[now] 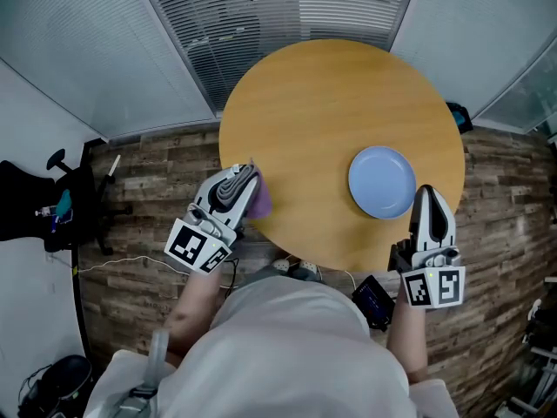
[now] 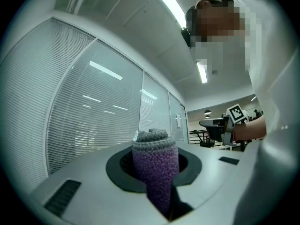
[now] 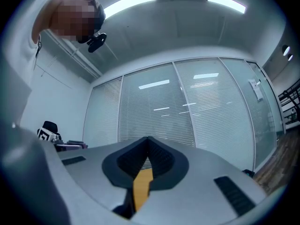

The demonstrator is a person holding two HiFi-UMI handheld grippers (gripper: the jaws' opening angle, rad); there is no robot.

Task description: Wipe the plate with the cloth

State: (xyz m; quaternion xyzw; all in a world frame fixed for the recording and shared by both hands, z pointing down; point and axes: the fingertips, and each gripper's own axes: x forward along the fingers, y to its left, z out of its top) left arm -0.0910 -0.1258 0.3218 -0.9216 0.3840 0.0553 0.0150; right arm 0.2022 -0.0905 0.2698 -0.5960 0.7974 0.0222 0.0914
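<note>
Round wooden table (image 1: 331, 111) on plank floor (image 1: 148, 190), blinds (image 1: 261, 16) behind — smooth blue plate (image 1: 381, 182) near its right edge; left gripper (image 1: 248, 175) jaws clamped on nubby purple cloth (image 2: 154, 168), right gripper (image 1: 427, 192) jaws together, empty.

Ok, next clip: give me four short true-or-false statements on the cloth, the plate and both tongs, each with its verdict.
1. The left tongs are closed on the cloth. True.
2. The plate lies on the floor. False: it lies flat on the round wooden table.
3. The right tongs grip the plate's rim. False: they are shut with nothing between them, and the head view shows them at the plate's near edge, not clamped on it.
4. In the head view the plate lies closer to the right tongs than to the left tongs. True.
</note>
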